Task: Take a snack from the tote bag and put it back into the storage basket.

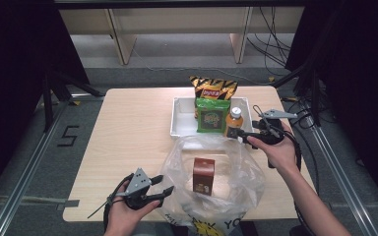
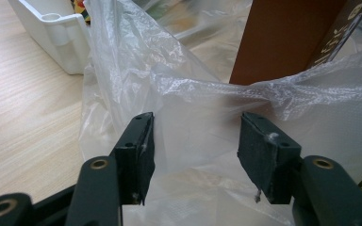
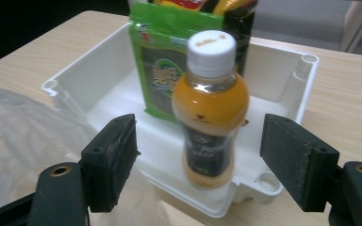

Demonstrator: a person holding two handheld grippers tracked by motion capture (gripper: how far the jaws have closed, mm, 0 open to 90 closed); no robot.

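Right gripper [image 3: 198,155] | jaws apart, framing orange bottle [image 3: 210,113] (untouched) | left gripper [image 2: 195,150] apart at bag [image 2: 136,61]

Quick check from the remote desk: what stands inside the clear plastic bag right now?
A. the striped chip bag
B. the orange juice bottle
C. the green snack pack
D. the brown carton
D: the brown carton stands upright inside the plastic bag, while the bottle, green pack and chip bag are all at the white tray.

A bottle [image 1: 234,122] stands in the tray [image 1: 182,118], behind the bag [image 1: 236,172].
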